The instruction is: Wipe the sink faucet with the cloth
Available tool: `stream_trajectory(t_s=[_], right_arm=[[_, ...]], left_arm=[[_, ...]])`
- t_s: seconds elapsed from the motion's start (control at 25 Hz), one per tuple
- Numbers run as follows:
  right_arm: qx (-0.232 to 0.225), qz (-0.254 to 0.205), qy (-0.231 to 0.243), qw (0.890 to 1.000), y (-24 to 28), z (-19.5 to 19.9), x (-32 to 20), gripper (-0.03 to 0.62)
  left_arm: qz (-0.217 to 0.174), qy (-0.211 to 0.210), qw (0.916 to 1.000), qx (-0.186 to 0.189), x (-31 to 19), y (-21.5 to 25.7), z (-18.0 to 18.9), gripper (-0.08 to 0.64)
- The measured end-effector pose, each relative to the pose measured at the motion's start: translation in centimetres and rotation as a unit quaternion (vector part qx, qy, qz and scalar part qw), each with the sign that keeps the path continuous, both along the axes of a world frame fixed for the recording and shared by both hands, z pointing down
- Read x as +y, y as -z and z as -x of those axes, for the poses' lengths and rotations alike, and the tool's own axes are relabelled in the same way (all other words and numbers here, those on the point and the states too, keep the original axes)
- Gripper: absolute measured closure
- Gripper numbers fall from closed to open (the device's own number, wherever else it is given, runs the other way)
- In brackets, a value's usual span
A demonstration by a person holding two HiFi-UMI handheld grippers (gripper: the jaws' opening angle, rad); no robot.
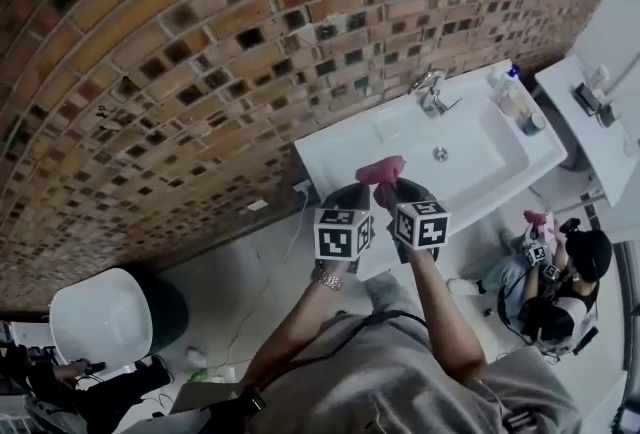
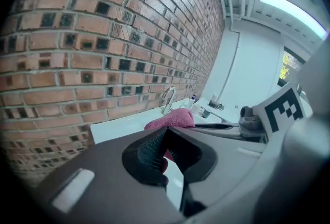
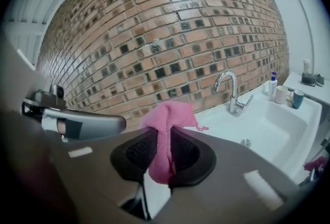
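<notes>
A pink cloth [image 3: 165,130] is pinched between the jaws of my right gripper [image 3: 164,138], its top bunched above the tips and its tail hanging below. The left gripper [image 2: 166,132] is held close beside it, jaws together at the tips with nothing clamped. The cloth [image 2: 171,118] shows just past those tips. In the head view both grippers, left [image 1: 352,190] and right [image 1: 400,188], hover at the front edge of the white sink [image 1: 330,157], with the cloth [image 1: 380,169] between them. The chrome faucet [image 1: 430,94] stands at the sink's back, well beyond the grippers; it also shows as a curved spout [image 3: 231,91].
A brick wall [image 1: 180,52] runs behind the sink. A small bottle [image 3: 272,85] and cups [image 3: 297,98] stand at the sink's far right corner. The drain [image 1: 440,154] sits mid-basin. A second white basin [image 1: 100,317] is at the left. A mirror reflection shows at the lower right.
</notes>
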State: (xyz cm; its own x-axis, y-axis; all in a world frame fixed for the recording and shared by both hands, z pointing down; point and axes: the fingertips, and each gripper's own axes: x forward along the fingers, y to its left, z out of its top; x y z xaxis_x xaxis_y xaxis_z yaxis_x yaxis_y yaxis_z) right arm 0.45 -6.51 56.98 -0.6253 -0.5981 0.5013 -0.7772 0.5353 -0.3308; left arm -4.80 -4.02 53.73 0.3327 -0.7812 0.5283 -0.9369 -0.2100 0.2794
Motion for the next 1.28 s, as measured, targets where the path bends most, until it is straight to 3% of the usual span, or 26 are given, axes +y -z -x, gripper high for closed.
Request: stream_trajectory(t_s=[0.28,0.44,0.68,0.88,1.12,1.28], right_arm=[[0.031,0.003,-0.011,0.999,-0.1,2.1,15.0,0.525],[0.049,0.003,-0.003,0.999,0.1,3.0,20.8,0.525],[0.025,-0.017,-0.018,0.999,2.7,3.0,22.7,0.523],[0.032,-0.029,-0.017,0.999,3.9,2.0,23.4,0.525],[0.027,-0.020,-0.030,0.999,3.5,-0.6,23.8,0.525],[0.016,-0.035,-0.025,0.999,5.1,-0.3,23.4,0.523]], left_arm=[[0.000,-0.009,0.9999,0.013,13.2,-0.9,1.1,0.541],[0.001,-0.019,0.9996,0.018,18.2,-1.2,1.0,0.541],[-0.020,0.001,0.9997,0.011,19.8,0.6,2.3,0.541],[-0.029,0.012,0.9995,0.008,20.1,1.3,1.8,0.541],[-0.019,-0.010,0.9998,-0.005,21.2,0.8,-0.9,0.541],[-0.030,-0.007,0.9994,-0.018,20.9,1.9,-0.9,0.541]])
